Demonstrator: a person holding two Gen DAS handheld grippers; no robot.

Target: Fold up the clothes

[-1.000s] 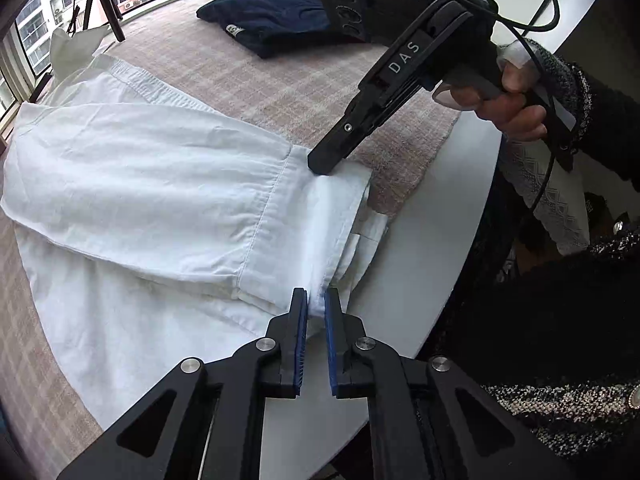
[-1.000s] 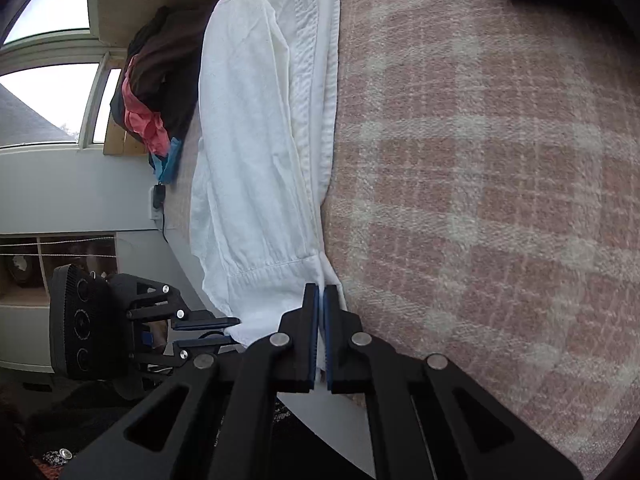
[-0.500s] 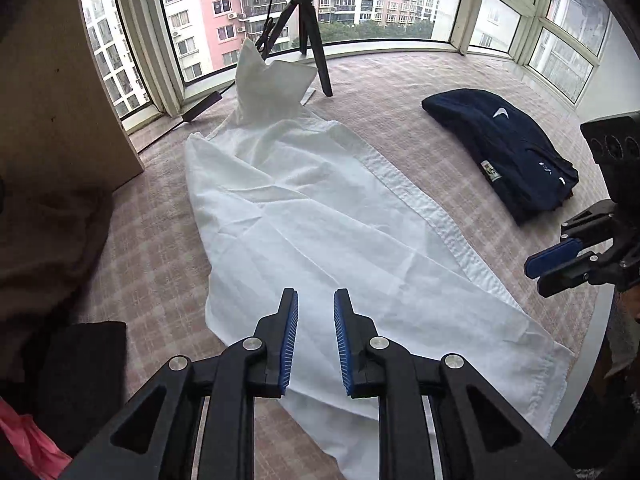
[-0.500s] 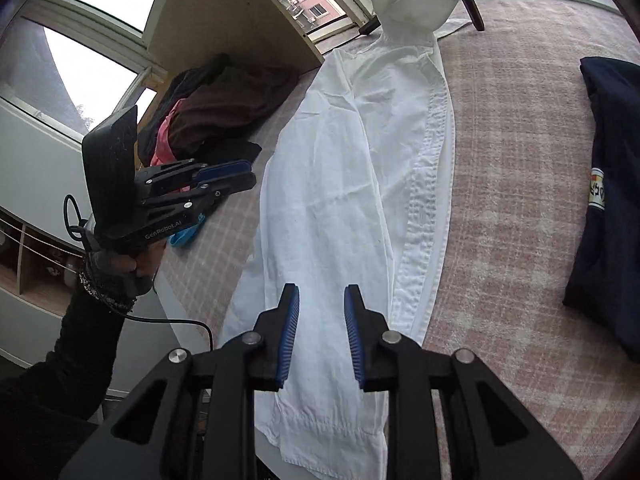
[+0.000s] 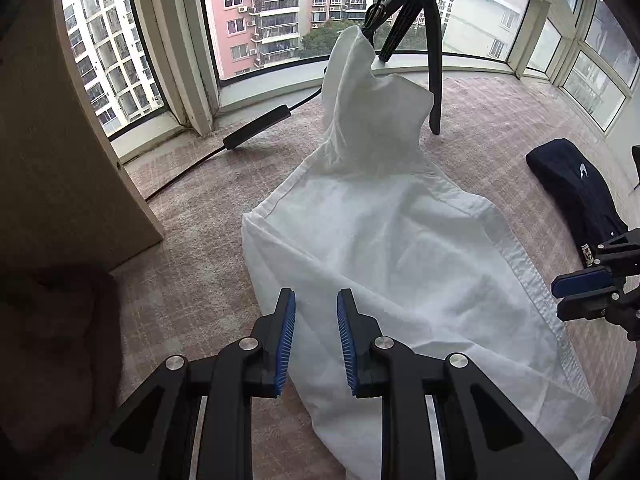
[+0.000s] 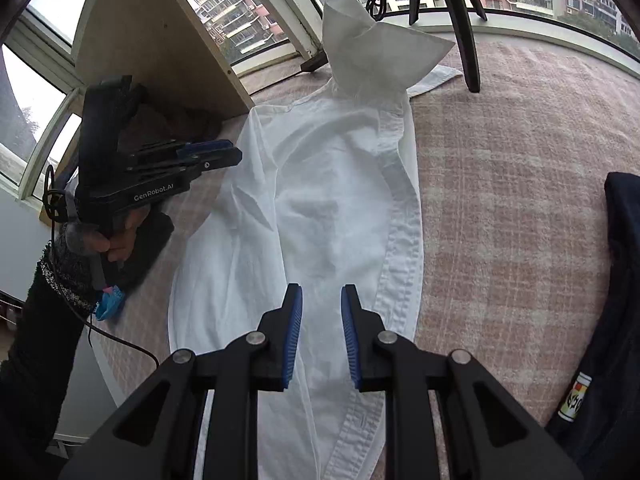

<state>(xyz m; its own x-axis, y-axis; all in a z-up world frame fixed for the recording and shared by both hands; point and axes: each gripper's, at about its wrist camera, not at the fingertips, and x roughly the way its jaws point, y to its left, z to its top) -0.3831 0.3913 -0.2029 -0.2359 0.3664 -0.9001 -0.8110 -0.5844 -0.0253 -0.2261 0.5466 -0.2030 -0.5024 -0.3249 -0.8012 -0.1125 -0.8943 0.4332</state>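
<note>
A long white shirt point(image 5: 400, 260) lies folded lengthwise on the pink checked cloth point(image 5: 192, 280); its far end is propped up against a tripod leg. My left gripper point(image 5: 316, 300) hovers over the shirt's left edge, its jaws opening with nothing between them. The right wrist view shows that left gripper point(image 6: 236, 152) to the left of the shirt point(image 6: 332, 200), held by a hand in a dark sleeve. My right gripper point(image 6: 322, 292) hangs above the shirt's near part; its jaws are closing and hold nothing. It also enters the left wrist view as the right gripper point(image 5: 560, 296).
A folded navy garment point(image 5: 576, 184) lies to the right of the shirt, also at the right edge point(image 6: 616, 280). A black tripod point(image 5: 434, 60) stands by the window. A wooden panel point(image 5: 60, 160) and a dark heap of clothes point(image 5: 52, 340) sit on the left.
Both grippers let go of the shirt's near end, opened and rose. Both now look along the shirt toward the window, and the left one has swung over to the shirt's left side.
</note>
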